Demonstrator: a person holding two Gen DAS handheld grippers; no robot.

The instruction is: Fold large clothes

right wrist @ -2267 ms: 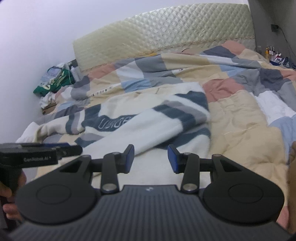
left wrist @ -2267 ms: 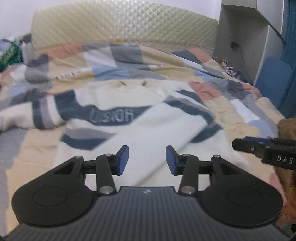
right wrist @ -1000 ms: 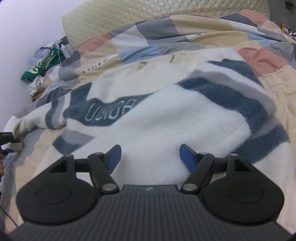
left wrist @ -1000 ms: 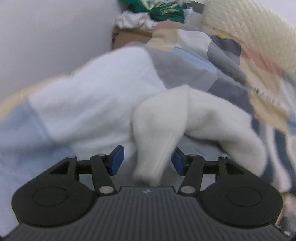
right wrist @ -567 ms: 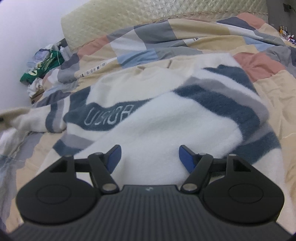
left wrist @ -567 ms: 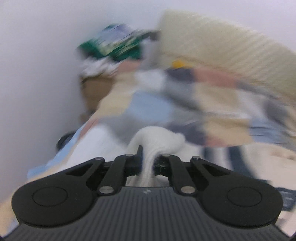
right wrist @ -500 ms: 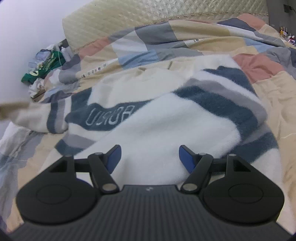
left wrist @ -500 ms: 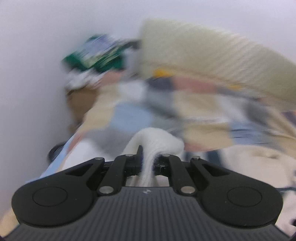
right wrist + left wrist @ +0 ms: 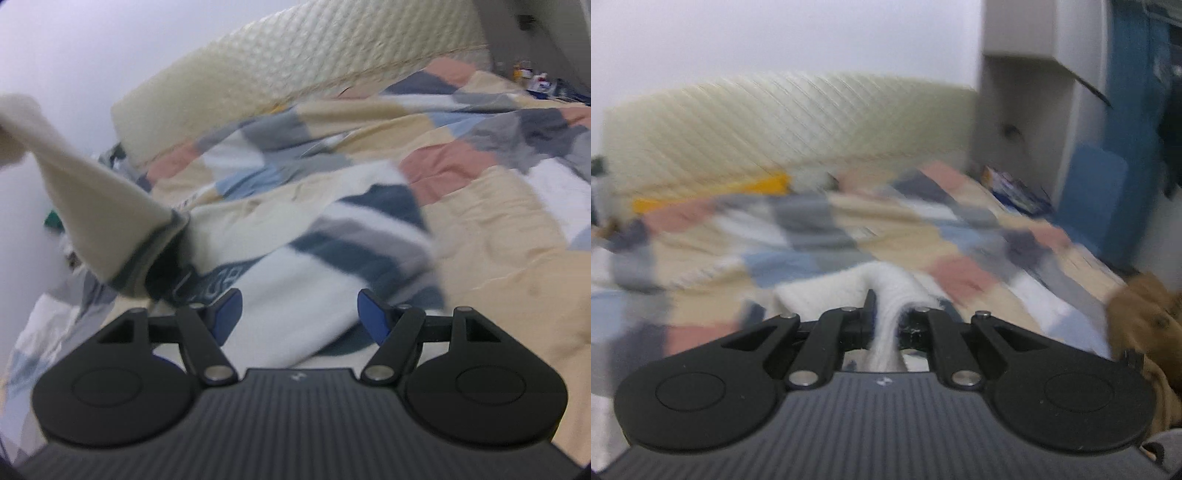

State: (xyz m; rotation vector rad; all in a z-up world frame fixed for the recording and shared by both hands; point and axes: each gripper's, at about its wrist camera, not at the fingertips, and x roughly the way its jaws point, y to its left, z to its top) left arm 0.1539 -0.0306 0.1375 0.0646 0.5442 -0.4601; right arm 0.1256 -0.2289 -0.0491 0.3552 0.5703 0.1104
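Note:
A cream sweater (image 9: pixel 295 273) with navy and grey stripes and lettering lies spread on the patchwork quilt (image 9: pixel 491 236). My left gripper (image 9: pixel 886 317) is shut on the cream cuff of its left sleeve (image 9: pixel 886 291). In the right wrist view that sleeve (image 9: pixel 92 199) hangs lifted in the air at the left, stretched up from the sweater's body. My right gripper (image 9: pixel 297 314) stands open low over the white folded part of the sweater, nothing between its blue pads (image 9: pixel 371 314). The left wrist view is motion-blurred.
A quilted cream headboard (image 9: pixel 295 62) runs along the back. A grey cabinet (image 9: pixel 1027 110) and blue panel (image 9: pixel 1108 184) stand at the right of the bed. A brown garment (image 9: pixel 1145 321) lies at the right edge. Small items sit on a surface at the far right (image 9: pixel 532 79).
My left gripper closed on the sleeve cuff, then swung up and to the right with it, lifting the sleeve off the bed. My right gripper shifted a little over the sweater and stayed open.

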